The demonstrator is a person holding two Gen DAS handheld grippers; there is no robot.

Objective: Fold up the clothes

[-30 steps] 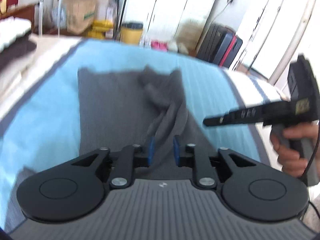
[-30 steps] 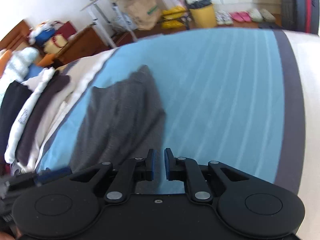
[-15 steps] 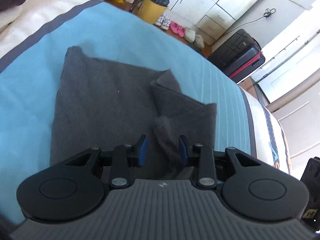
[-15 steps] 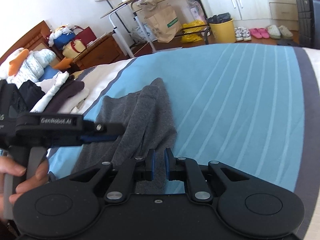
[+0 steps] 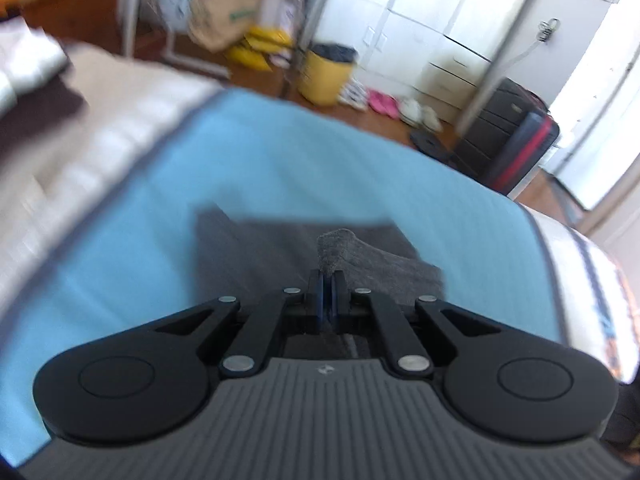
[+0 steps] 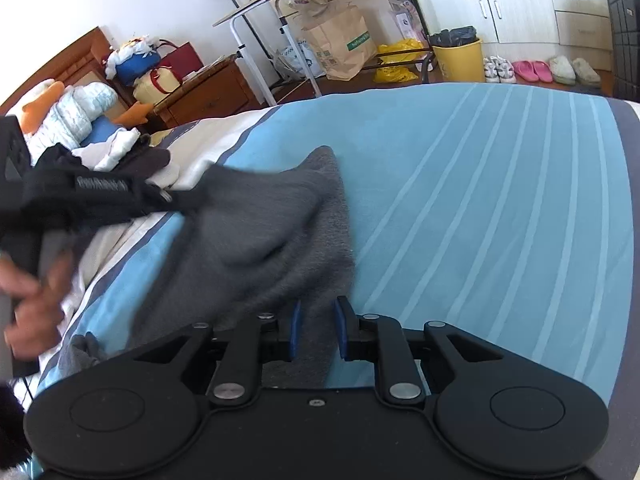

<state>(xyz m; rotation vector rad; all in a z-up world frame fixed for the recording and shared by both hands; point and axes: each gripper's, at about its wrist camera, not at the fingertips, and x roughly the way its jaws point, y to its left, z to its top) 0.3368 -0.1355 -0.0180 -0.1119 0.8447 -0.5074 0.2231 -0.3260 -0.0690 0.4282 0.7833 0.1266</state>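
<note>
**Grey garment mid-fold, one corner pinched and raised**

The left gripper (image 5: 327, 280) has its jaws closed tight on a nub of the grey garment (image 6: 256, 240); cloth sticks up just past the tips & trails back under them. Seen from the right wrist cam, that lifted part hangs from the left gripper as a sagging sheet above the rest, which lies on the blue striped bedspread (image 6: 480, 200).

The right gripper (image 6: 317, 328) has jaws parted w/ a gap; the garment's near edge lies between & beneath them. Whether the pads touch cloth can't be told.

Progress, as a judgement: partway. The garment is bunched & doubled over in places, not yet a tidy rectangle; a flap is in the air, not laid. Left to do: bring the flap across, set it flat, smooth, likely more folds. A pile of other clothes (image 6: 120, 152) sits well off to the left of the jaws; folded or not, can't tell.
</note>
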